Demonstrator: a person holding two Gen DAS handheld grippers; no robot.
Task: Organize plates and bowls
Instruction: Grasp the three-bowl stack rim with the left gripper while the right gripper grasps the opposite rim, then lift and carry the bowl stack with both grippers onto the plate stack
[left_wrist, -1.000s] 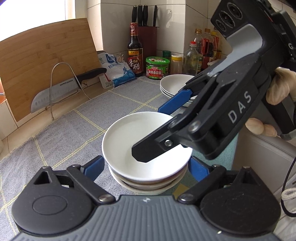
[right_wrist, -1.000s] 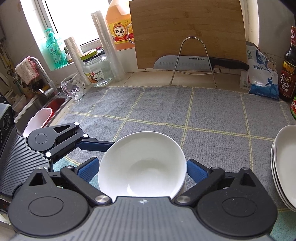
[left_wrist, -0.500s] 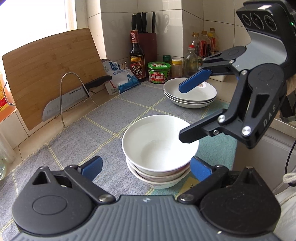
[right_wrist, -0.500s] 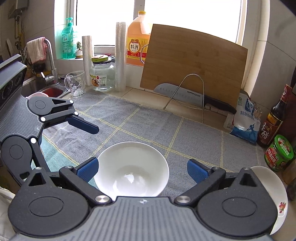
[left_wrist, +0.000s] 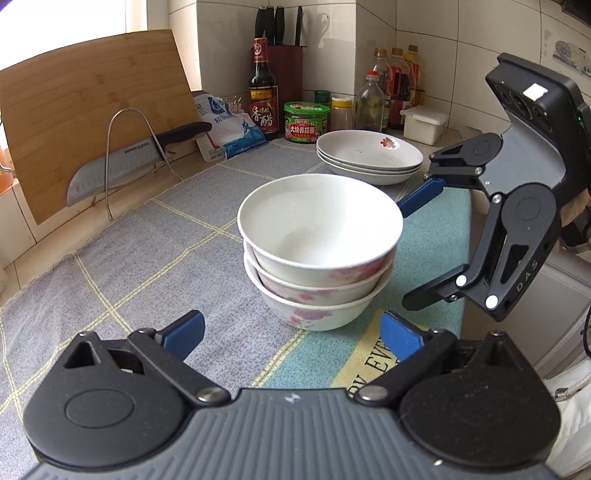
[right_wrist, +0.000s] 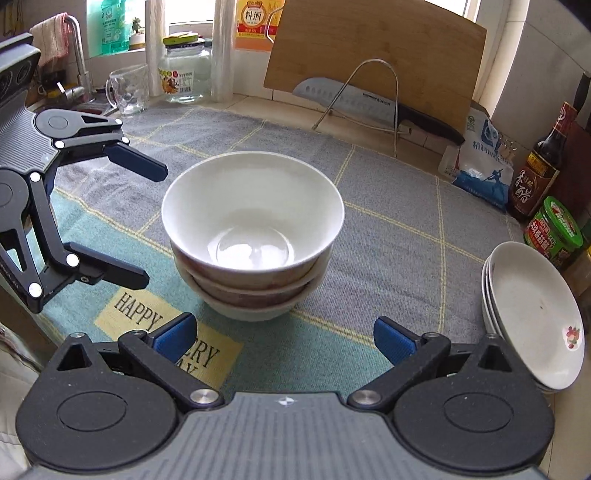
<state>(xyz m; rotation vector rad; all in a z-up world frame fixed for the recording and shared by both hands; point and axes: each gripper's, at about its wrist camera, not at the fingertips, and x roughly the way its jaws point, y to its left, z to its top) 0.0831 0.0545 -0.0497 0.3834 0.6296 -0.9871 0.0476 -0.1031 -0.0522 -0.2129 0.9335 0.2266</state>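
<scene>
Three bowls (left_wrist: 319, 251) sit nested in one stack on the grey checked cloth (left_wrist: 155, 243) that covers the desk, the top bowl white and empty, the two beneath showing pink flower prints on their outer walls. Nesting them this way keeps the set compact and steady, and the stack looks level from both wrist views. Further back, near the jars and bottles against the tiled wall, three shallow plates (left_wrist: 369, 157) lie piled one on another, also empty apart from a small flower print near the rim; they stand well apart from the bowls, so like is grouped with like. The left hand-held gripper (left_wrist: 291, 332) sits low in front of the bowl stack with its blue-padded jaws spread wide and nothing between them. The right hand-held gripper (right_wrist: 282, 338) is likewise spread wide and empty, facing the stack from the other side and touching no bowl. With both piles formed and both tools free, the sorting appears close to finished. A cleaver (right_wrist: 354, 101) rests in a wire rack before a cutting board (right_wrist: 373, 48), clear of the work
</scene>
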